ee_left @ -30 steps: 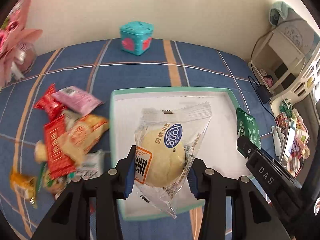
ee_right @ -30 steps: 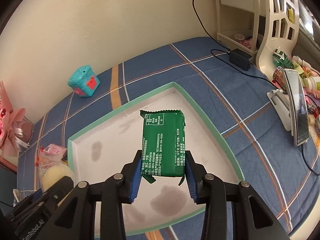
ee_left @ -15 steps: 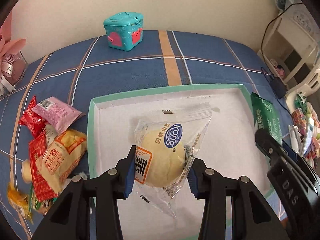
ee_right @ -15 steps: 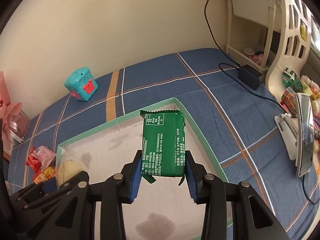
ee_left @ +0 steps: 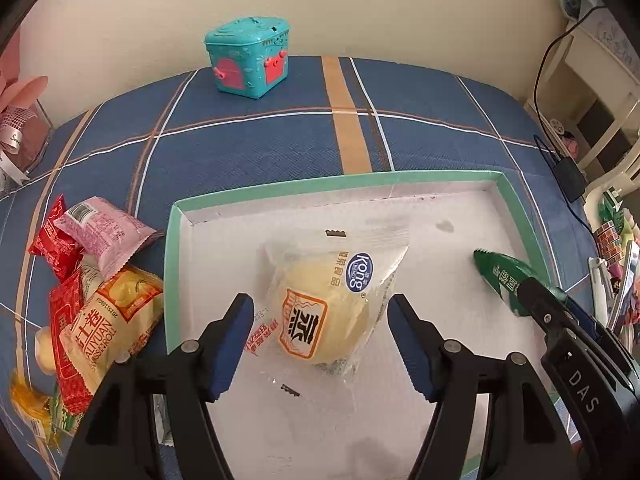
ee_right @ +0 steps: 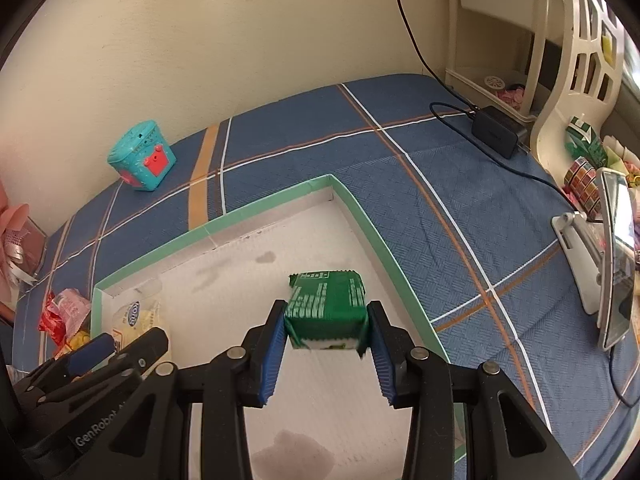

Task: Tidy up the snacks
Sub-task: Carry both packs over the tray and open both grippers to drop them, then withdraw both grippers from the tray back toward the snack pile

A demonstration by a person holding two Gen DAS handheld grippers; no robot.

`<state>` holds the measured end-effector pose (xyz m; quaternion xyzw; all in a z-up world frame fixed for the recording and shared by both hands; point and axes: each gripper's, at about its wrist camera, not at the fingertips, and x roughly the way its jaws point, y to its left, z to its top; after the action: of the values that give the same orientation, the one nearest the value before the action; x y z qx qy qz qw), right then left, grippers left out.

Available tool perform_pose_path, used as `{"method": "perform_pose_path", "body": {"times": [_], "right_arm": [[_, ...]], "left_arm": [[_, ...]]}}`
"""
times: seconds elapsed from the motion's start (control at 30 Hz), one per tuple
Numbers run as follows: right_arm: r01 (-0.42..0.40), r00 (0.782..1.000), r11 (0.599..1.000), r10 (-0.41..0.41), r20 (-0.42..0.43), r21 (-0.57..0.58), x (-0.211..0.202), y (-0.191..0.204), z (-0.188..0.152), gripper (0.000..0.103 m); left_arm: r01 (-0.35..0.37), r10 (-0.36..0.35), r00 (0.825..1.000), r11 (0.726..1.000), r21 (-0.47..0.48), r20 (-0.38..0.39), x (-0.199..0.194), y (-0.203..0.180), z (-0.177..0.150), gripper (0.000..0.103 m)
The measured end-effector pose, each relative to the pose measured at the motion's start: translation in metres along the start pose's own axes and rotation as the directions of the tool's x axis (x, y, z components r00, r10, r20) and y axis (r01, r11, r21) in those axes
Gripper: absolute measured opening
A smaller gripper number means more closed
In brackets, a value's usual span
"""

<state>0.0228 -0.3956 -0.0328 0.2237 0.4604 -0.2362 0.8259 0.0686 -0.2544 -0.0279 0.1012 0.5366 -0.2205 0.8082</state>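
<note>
A shallow white tray with a green rim [ee_left: 280,194] [ee_right: 360,216] lies on the blue plaid cloth. A clear-wrapped yellow bun [ee_left: 326,308] lies on the tray floor between the spread jaws of my left gripper [ee_left: 320,340], which is open and not touching it. The bun also shows in the right wrist view [ee_right: 136,320]. My right gripper [ee_right: 326,330] has its pads against a green snack pack [ee_right: 326,304], tilted down toward the tray floor. The pack also shows in the left wrist view [ee_left: 508,280].
A pile of loose snack packs [ee_left: 96,292] lies left of the tray. A teal toy chest [ee_left: 248,62] stands at the back by the wall. A black adapter with cable [ee_right: 498,130], a phone on a stand [ee_right: 616,264] and a white shelf [ee_right: 500,36] are at the right.
My left gripper lowered and opened, letting the bun drop onto the tray floor. My right gripper lowered the green pack into the tray; the pack has tipped forward and the jaws have widened a little.
</note>
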Motion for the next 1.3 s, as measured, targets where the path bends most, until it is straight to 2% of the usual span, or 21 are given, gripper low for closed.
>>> {"method": "perform_pose_path", "body": {"times": [0.17, 0.2, 0.23, 0.3, 0.4, 0.47, 0.53, 0.67, 0.83, 0.97, 1.07, 1.3], "right_arm": [[-0.002, 1.0, 1.0, 0.001, -0.015, -0.009, -0.007, 0.001, 0.002, 0.044], [-0.005, 1.0, 1.0, 0.005, -0.022, -0.008, -0.007, 0.001, 0.002, 0.05], [-0.006, 0.999, 1.0, 0.005, -0.033, -0.007, -0.008, 0.001, 0.002, 0.06], [-0.006, 0.999, 1.0, 0.005, -0.051, -0.011, -0.009, 0.002, 0.001, 0.071], [0.005, 0.998, 0.999, -0.007, -0.066, -0.035, -0.011, 0.004, -0.002, 0.082], [0.011, 0.998, 0.999, -0.013, -0.066, -0.045, -0.013, 0.005, -0.004, 0.089], [0.007, 0.998, 0.999, -0.01, -0.065, -0.05, -0.015, 0.005, -0.006, 0.102], [0.001, 0.999, 0.997, -0.005, -0.055, -0.075, -0.021, 0.01, -0.01, 0.103], [-0.017, 0.999, 0.995, 0.013, -0.042, -0.098, -0.029, 0.016, -0.019, 0.103], [-0.028, 0.999, 0.993, 0.024, -0.039, -0.116, -0.034, 0.022, -0.025, 0.103], [-0.078, 0.996, 0.992, 0.074, -0.044, -0.097, -0.038, 0.025, -0.027, 0.103], [-0.117, 0.992, 0.984, 0.109, -0.065, -0.134, -0.046, 0.059, -0.034, 0.103]], "left_arm": [[-0.007, 0.007, 1.0, 1.0, 0.01, 0.026, -0.012, -0.002, 0.001, 0.083], [-0.012, 0.011, 1.0, 1.0, 0.01, 0.029, -0.014, -0.002, 0.001, 0.083], [-0.016, 0.016, 0.999, 1.0, 0.01, 0.032, -0.016, -0.002, 0.001, 0.083], [-0.032, 0.032, 0.999, 0.999, 0.009, 0.042, -0.02, 0.0, 0.0, 0.084], [-0.073, 0.072, 0.995, 0.997, 0.01, 0.064, -0.024, 0.006, -0.001, 0.095], [-0.097, 0.096, 0.992, 0.995, 0.009, 0.077, -0.027, 0.011, -0.004, 0.096], [-0.121, 0.12, 0.989, 0.993, 0.008, 0.086, -0.029, 0.016, -0.006, 0.096], [-0.173, 0.172, 0.98, 0.985, 0.007, 0.103, -0.035, 0.028, -0.011, 0.102], [-0.24, 0.241, 0.965, 0.971, -0.018, 0.108, -0.043, 0.047, -0.02, 0.102], [-0.262, 0.266, 0.957, 0.964, -0.048, 0.117, -0.055, 0.071, -0.033, 0.102], [-0.261, 0.266, 0.958, 0.964, -0.053, 0.109, -0.06, 0.087, -0.043, 0.102], [-0.274, 0.28, 0.958, 0.957, -0.093, 0.057, -0.072, 0.128, -0.062, 0.102]]}}
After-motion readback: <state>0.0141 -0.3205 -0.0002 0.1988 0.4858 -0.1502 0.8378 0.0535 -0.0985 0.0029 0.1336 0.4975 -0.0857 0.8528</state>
